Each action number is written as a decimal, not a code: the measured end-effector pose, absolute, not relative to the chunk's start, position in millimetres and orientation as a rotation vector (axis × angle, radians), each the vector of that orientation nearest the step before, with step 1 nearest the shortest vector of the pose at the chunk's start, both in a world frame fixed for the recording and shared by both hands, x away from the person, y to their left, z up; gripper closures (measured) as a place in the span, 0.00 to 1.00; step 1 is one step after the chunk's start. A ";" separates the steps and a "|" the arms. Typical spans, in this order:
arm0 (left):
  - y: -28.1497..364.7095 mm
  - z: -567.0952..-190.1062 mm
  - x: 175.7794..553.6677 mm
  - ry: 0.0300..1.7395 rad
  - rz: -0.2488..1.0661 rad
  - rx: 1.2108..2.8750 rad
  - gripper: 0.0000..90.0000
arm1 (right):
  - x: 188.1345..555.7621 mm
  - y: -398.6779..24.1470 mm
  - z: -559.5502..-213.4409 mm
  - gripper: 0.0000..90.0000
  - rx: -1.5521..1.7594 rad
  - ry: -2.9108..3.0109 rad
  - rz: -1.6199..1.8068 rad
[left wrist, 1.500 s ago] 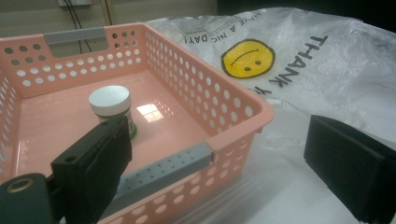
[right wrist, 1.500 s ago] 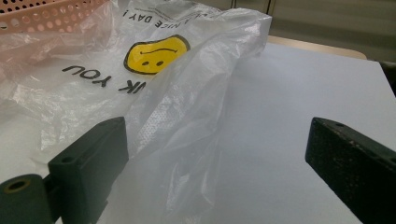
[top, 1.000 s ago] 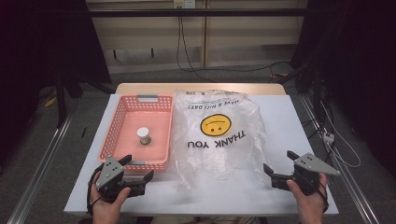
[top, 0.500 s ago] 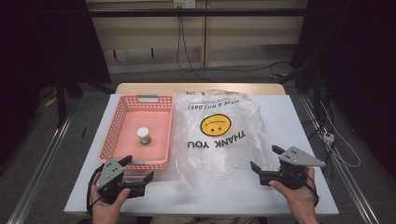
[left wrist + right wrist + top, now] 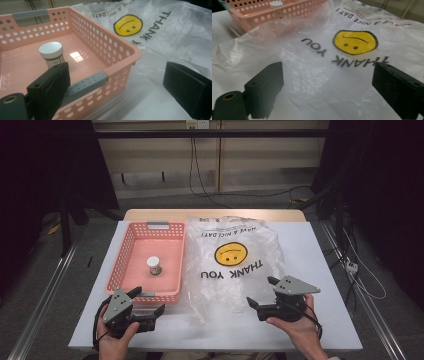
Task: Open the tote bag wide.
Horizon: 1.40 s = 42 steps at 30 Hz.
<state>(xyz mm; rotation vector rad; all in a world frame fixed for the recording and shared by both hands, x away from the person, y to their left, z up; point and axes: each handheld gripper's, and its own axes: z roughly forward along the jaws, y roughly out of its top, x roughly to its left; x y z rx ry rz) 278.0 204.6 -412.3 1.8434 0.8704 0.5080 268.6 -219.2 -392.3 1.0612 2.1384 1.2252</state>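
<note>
basket (image 5: pixel 131 251) with jar (image 5: pixel 154 265) beside plastic bag (image 5: pixel 235 265).

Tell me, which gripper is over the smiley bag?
The right gripper, its jaws open over the plastic bag. The left gripper sits by the pink basket instead.

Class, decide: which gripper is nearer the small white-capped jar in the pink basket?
Left. The left gripper sits at the basket's near rim, close to the jar; the right gripper is over the plastic bag, farther away.
</note>
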 end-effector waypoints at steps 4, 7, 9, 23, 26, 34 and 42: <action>203.9 -413.1 278.4 0.874 0.497 1.852 0.08 | 272.3 -205.9 -390.6 0.13 1.015 2.187 1.237; 203.9 -413.0 278.3 0.871 0.493 1.852 0.07 | 280.6 -196.6 -396.8 0.16 1.015 2.241 1.206; 204.3 -412.8 278.3 0.868 0.497 1.851 0.07 | 290.7 -186.8 -406.4 0.18 1.012 2.300 1.162; 205.7 -412.7 278.3 0.871 0.477 1.853 0.07 | 344.6 -161.2 -436.9 0.23 1.086 2.555 1.010; 205.7 -412.8 278.5 0.867 0.478 1.855 0.07 | 350.2 -159.1 -446.9 0.29 1.097 2.603 0.994; 206.0 -412.9 278.8 0.864 0.479 1.856 0.07 | 349.0 -154.6 -454.3 0.29 1.067 2.674 0.944; 205.4 -413.2 278.9 0.866 0.485 1.856 0.06 | 350.5 -153.6 -452.6 0.42 1.012 2.689 0.875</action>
